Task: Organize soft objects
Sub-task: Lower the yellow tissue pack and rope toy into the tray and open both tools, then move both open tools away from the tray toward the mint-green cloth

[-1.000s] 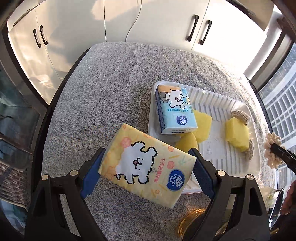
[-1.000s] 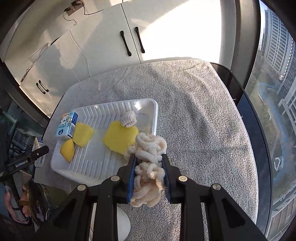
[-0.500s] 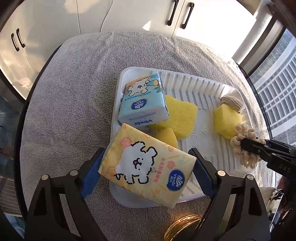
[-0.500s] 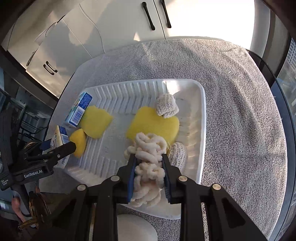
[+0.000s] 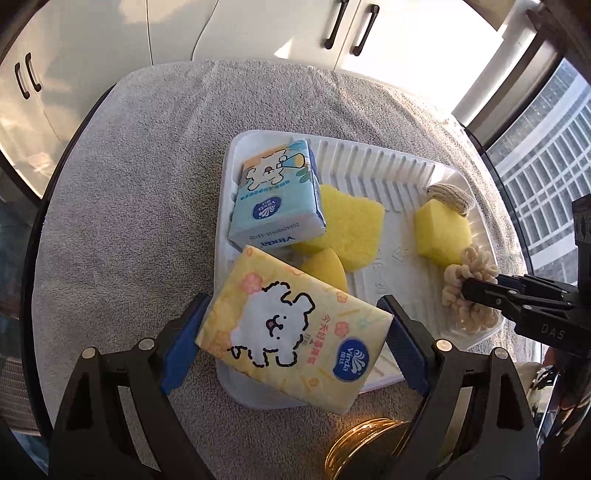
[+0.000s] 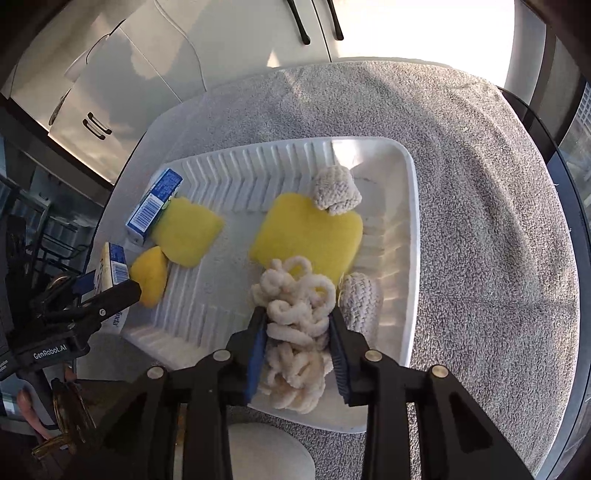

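Observation:
My left gripper (image 5: 291, 332) is shut on a yellow tissue pack (image 5: 295, 326) with a white dog drawing, held over the near left corner of the white ribbed tray (image 5: 376, 166). My right gripper (image 6: 297, 332) grips a cream looped chenille cloth (image 6: 295, 306), low over the tray's (image 6: 410, 236) near right part; its jaws look slightly wider than before. In the tray lie a blue tissue pack (image 5: 277, 199), yellow sponges (image 5: 347, 229) (image 5: 441, 230) (image 6: 306, 236) and two cream knitted pieces (image 6: 334, 188) (image 6: 360, 299).
The tray rests on a grey towel (image 5: 140, 192) over a round dark-rimmed table. White cabinets (image 5: 258, 29) stand behind. A gold-lidded jar (image 5: 362, 454) sits near the front edge. A white rounded object (image 6: 269, 452) lies below the right gripper.
Both grippers moved in over the tray. The right gripper lowered the chenille cloth towards the tray floor and its jaws spread a little. The left still holds the yellow pack.

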{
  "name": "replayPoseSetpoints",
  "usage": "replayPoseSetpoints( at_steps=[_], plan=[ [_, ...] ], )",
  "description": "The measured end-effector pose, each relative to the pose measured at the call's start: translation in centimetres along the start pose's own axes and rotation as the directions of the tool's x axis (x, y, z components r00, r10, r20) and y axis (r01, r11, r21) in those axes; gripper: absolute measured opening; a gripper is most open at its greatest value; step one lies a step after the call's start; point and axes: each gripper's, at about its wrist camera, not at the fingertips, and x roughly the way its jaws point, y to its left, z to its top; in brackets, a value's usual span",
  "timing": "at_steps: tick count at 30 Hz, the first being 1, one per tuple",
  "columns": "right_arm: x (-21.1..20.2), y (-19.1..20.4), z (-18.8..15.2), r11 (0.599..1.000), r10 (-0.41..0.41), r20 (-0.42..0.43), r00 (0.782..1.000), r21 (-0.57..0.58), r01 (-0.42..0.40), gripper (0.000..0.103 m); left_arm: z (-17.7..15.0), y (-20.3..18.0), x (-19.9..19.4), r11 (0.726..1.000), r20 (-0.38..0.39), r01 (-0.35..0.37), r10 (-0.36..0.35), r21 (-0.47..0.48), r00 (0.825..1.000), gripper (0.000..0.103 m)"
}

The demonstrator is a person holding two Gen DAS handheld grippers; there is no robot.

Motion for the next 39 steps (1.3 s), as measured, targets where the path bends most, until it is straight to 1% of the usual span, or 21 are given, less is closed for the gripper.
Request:
replayPoseSetpoints(
  at_steps=[4, 7, 8, 9, 10, 11, 13, 14, 15, 16, 18, 20, 24, 29, 37, 39],
  plan=[
    [0.0, 0.1, 0.0, 1.000, 0.016, -0.009, 1.000, 0.004, -0.016, 0.046, 0.1, 0.0, 0.0, 1.000, 0.002, 0.000, 0.000, 0.009, 1.000, 0.090],
    [0.0, 0.3, -0.1, 1.000, 0.025, -0.016, 1.000, -0.008, -0.025, 0.051, 0.4, 0.0, 0.1, 1.000, 0.007, 0.002, -0.003, 0.004, 1.000, 0.091],
    [-0.2, 0.4, -0.1, 1.000, 0.022, -0.013, 1.000, -0.015, -0.022, 0.051, 0.4, 0.0, 0.3, 1.000, 0.000, 0.009, -0.009, 0.003, 1.000, 0.093],
    [-0.3, 0.5, -0.2, 1.000, 0.018, -0.009, 1.000, -0.020, -0.019, 0.053, 0.5, 0.0, 0.4, 1.000, -0.011, 0.021, -0.021, 0.006, 1.000, 0.102],
    [-0.4, 0.7, -0.2, 0.999, 0.013, -0.004, 1.000, -0.030, -0.014, 0.054, 0.6, -0.2, 0.6, 1.000, -0.020, 0.012, -0.012, 0.013, 1.000, 0.103],
    [-0.6, 0.8, -0.2, 0.999, 0.007, 0.002, 1.000, -0.038, -0.007, 0.055, 0.6, -0.5, 0.6, 0.999, -0.014, -0.016, 0.016, 0.030, 1.000, 0.103],
    [-0.8, 1.0, -0.3, 0.999, -0.008, 0.011, 1.000, -0.051, 0.009, 0.056, 0.6, -1.5, -0.1, 0.994, 0.046, -0.083, 0.079, 0.078, 0.996, 0.103],
    [-0.9, 1.1, -0.3, 0.998, -0.016, 0.015, 1.000, -0.053, 0.017, 0.056, 0.6, -1.8, -0.6, 0.989, 0.077, -0.120, 0.114, 0.086, 0.990, 0.103],
    [-1.1, 1.0, -0.3, 0.998, -0.024, 0.021, 0.999, -0.055, 0.025, 0.056, 0.6, -2.2, -1.0, 0.985, 0.104, -0.144, 0.134, 0.092, 0.985, 0.103],
    [-1.3, 1.0, -0.4, 0.998, -0.029, 0.026, 0.999, -0.056, 0.030, 0.056, 0.7, -2.4, -1.5, 0.984, 0.126, -0.151, 0.138, 0.096, 0.982, 0.103],
    [-1.6, 0.7, -0.4, 0.999, -0.021, 0.037, 0.999, -0.048, 0.022, 0.056, 0.9, -2.7, -2.3, 0.985, 0.153, -0.142, 0.127, 0.097, 0.980, 0.103],
    [-2.1, 0.4, -0.5, 0.999, -0.012, 0.047, 0.999, -0.036, 0.014, 0.056, 1.2, -2.8, -3.1, 0.985, 0.171, -0.147, 0.131, 0.086, 0.976, 0.103],
    [-3.4, -0.6, -0.7, 1.000, -0.017, 0.078, 0.997, -0.005, 0.017, 0.057, 1.6, -2.4, -4.6, 0.978, 0.213, -0.205, 0.192, 0.044, 0.958, 0.103],
    [-5.2, -2.5, -1.2, 0.998, -0.022, 0.121, 0.992, 0.056, 0.015, 0.057, 1.3, -0.6, -6.3, 0.968, 0.242, -0.249, 0.249, -0.028, 0.938, 0.103],
    [-7.5, -5.5, -3.4, 0.991, -0.082, 0.159, 0.984, 0.122, 0.062, 0.058, -1.3, 2.5, -8.1, 0.945, 0.247, -0.311, 0.325, -0.098, 0.913, 0.103],
    [-7.8, -6.2, -4.2, 0.989, -0.088, 0.160, 0.983, 0.134, 0.067, 0.058, -2.1, 3.3, -8.3, 0.943, 0.243, -0.310, 0.330, -0.117, 0.912, 0.103]
  ],
)
